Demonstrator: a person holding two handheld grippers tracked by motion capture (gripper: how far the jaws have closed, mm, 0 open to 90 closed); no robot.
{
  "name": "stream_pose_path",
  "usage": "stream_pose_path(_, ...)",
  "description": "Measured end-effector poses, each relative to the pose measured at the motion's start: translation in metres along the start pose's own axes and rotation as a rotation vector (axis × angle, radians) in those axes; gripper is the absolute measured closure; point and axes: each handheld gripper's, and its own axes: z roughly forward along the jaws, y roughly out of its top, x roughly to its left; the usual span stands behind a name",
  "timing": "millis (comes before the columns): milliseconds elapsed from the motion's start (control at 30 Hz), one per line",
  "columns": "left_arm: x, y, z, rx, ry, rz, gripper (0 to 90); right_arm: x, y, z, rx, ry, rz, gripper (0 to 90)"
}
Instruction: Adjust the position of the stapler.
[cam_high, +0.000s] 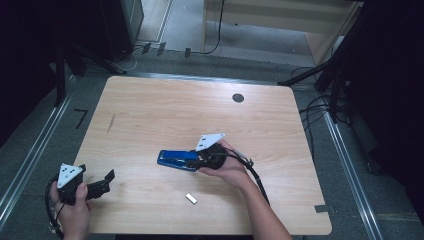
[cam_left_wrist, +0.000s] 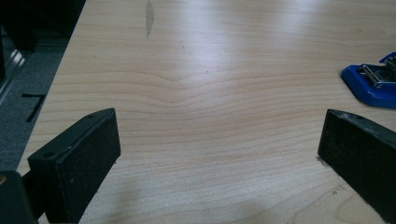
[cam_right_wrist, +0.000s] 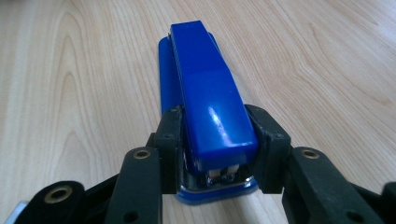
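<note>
The right gripper (cam_right_wrist: 212, 154) has its jaws clamped on the rear end of a blue stapler (cam_right_wrist: 205, 98), one pad pressed against each flank; the stapler's body runs straight ahead from between them and lies flat on the wooden surface (cam_right_wrist: 70, 93). The left gripper (cam_left_wrist: 217, 158) has its jaws spread wide with nothing between them but bare surface; the stapler sits well ahead of its right-hand jaw. A small white block (cam_high: 191, 198) lies apart from both grippers, nearer the person's side.
</note>
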Motion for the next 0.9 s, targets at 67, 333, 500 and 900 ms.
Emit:
stream_pose_path(67,0.0,0.0,0.0,0.001,-0.001,0.003,0.0,0.003,-0.001,0.003,-0.014,-0.003,-0.003,62.9)
stream_pose_path(333,-0.003,0.0,0.001,0.004,-0.004,0.022,0.0,0.012,-0.001,0.009,-0.035,-0.007,-0.011,65.1)
stream_pose_path(500,-0.004,0.0,0.001,0.002,0.001,0.033,0.0,0.018,0.001,0.006,-0.016,0.001,-0.047,67.0)
stream_pose_path(900,-0.008,0.0,0.001,0.018,0.002,0.061,0.0,0.025,-0.017,-0.017,-0.011,0.011,-0.045,67.1)
